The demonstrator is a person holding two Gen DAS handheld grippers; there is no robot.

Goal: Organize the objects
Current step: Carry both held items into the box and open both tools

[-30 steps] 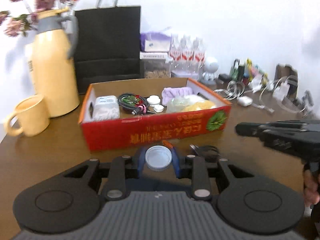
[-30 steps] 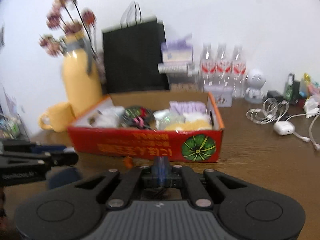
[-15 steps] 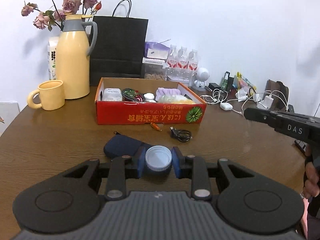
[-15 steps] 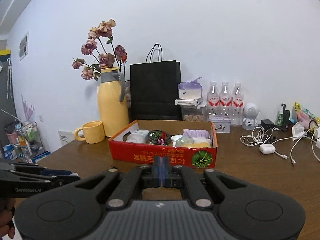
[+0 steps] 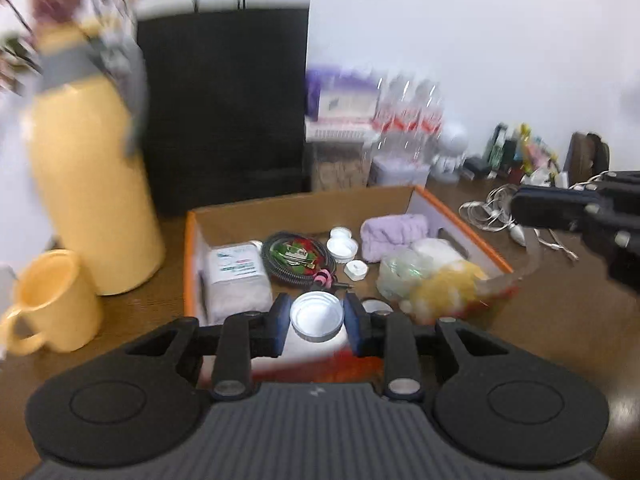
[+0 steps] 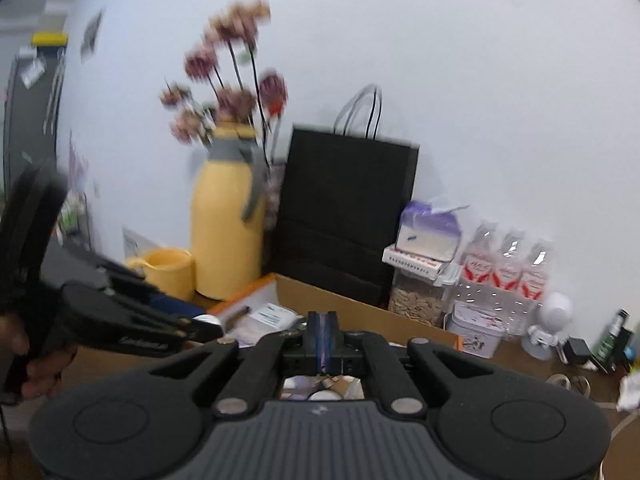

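Left tongs (image 5: 317,326) are clamped on a white lid (image 5: 317,316), its round face up and level, and they hang over the near wall of the red box (image 5: 464,220), so the lid's drop spot lies straight ahead and below, among the small white caps (image 5: 341,245) past the cable coil (image 5: 298,255). Right tongs (image 6: 321,340) are pressed together on nothing, off to the right above the box's far side, so the left hand is the nearer one. Half a second ago the left tongs were well back from the box over a dark pouch; now the box fills their view.
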